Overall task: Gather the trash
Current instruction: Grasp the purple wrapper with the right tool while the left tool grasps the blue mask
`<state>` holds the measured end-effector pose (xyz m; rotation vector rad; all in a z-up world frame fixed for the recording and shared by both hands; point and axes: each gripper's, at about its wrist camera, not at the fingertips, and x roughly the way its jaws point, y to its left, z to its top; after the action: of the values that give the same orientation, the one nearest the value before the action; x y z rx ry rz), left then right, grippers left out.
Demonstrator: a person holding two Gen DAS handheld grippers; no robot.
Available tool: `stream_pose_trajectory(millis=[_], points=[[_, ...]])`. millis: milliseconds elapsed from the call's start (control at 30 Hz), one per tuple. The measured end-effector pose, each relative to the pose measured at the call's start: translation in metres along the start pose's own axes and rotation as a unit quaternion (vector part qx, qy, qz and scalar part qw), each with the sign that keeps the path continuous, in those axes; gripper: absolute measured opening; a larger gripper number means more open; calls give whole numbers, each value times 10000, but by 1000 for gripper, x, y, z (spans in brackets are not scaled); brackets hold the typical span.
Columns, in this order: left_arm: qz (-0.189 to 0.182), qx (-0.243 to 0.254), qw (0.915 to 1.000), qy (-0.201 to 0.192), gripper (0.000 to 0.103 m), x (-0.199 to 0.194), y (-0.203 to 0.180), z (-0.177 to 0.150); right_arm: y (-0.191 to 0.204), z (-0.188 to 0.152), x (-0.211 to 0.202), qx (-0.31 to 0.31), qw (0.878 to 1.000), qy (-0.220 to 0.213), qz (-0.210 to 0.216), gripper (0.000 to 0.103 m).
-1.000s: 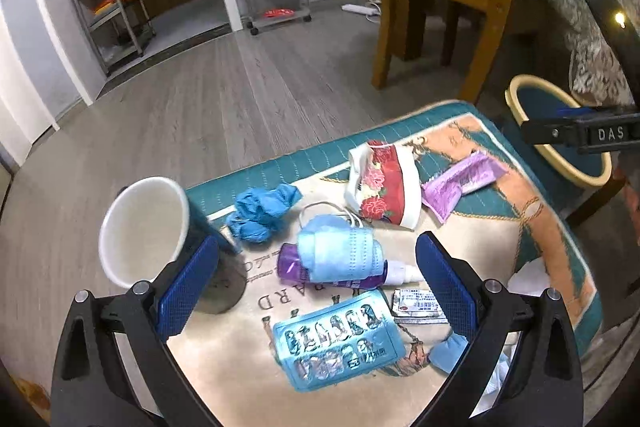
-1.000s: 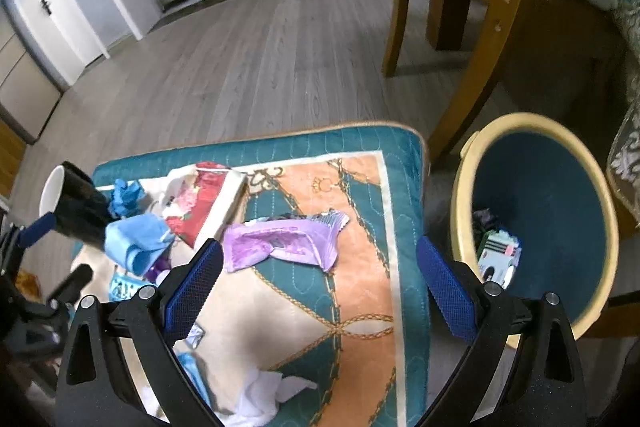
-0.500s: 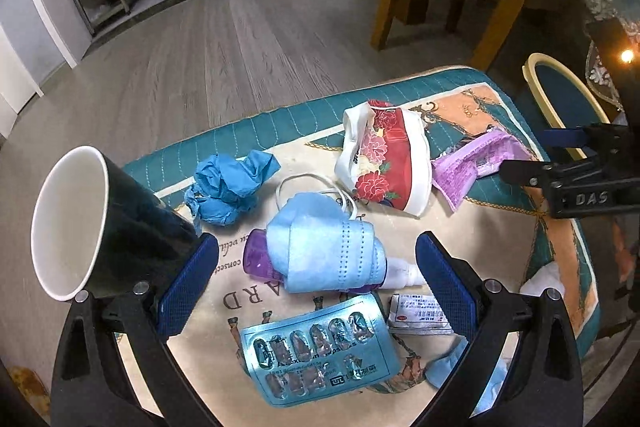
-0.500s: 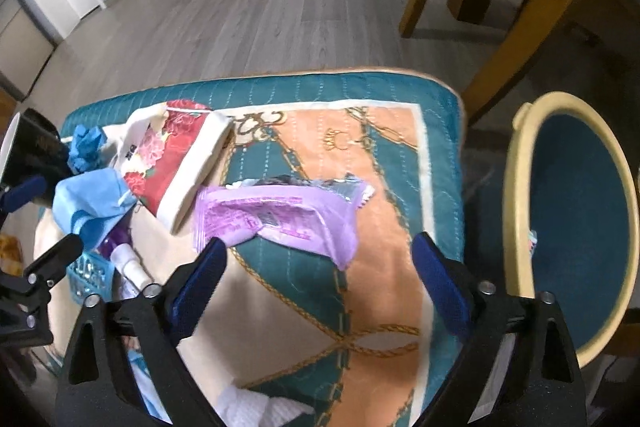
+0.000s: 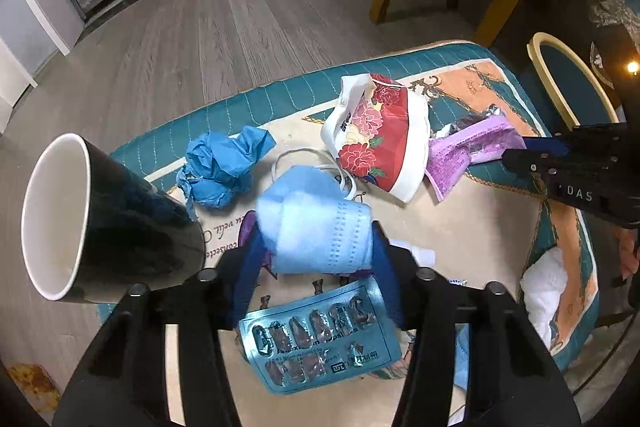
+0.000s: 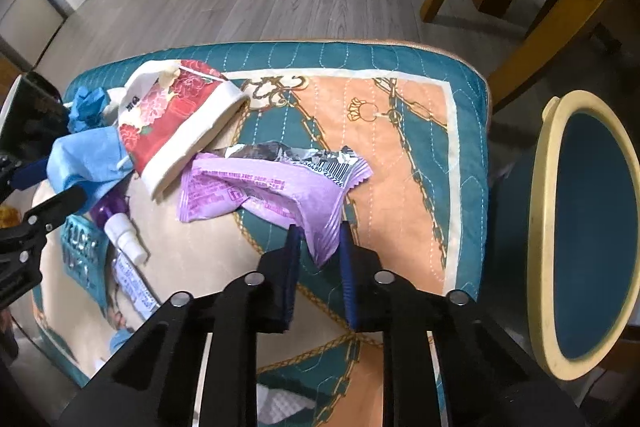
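Observation:
A light blue face mask (image 5: pixel 316 227) lies on a purple spray bottle (image 6: pixel 120 223) in the middle of the patterned cloth. My left gripper (image 5: pixel 316 239) points down over it, its jaws closing, both blue pads against the mask's sides. To the right, a crumpled purple wrapper (image 6: pixel 272 187) rests on the cloth. My right gripper (image 6: pixel 319 231) is closing on the wrapper's near corner, which sits pinched between the pads. Beside the wrapper lies a squashed red floral paper cup (image 5: pixel 380 135).
A black mug (image 5: pixel 100 219) stands close to the left finger. A crumpled blue glove (image 5: pixel 224 167), a blister pack (image 5: pixel 320 343) and white tissue (image 5: pixel 544 279) lie around. A yellow-rimmed bin (image 6: pixel 538 227) stands right of the cloth-covered table (image 6: pixel 400 147); a wooden chair (image 6: pixel 540 7) is behind.
Both grippers came down toward the table. Their jaws went from wide open to closed in, the left around the face mask, the right onto the purple wrapper's corner.

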<state>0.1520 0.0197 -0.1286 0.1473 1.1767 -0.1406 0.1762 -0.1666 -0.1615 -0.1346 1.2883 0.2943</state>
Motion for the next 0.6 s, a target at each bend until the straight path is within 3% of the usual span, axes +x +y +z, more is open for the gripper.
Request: stream_pose_trajectory(millis=[100, 233, 600], points=[[-33, 108, 9999, 7, 36, -5, -2, -1, 3, 0, -8, -20, 10000, -59, 52, 17], [48, 377, 9992, -147, 34, -21, -9, -4, 5, -2, -27, 47, 9996, -254, 141, 16], [-250, 444, 9945, -912, 32, -88, -20, -11, -10, -21, -91, 412, 9941, -911, 421, 16]])
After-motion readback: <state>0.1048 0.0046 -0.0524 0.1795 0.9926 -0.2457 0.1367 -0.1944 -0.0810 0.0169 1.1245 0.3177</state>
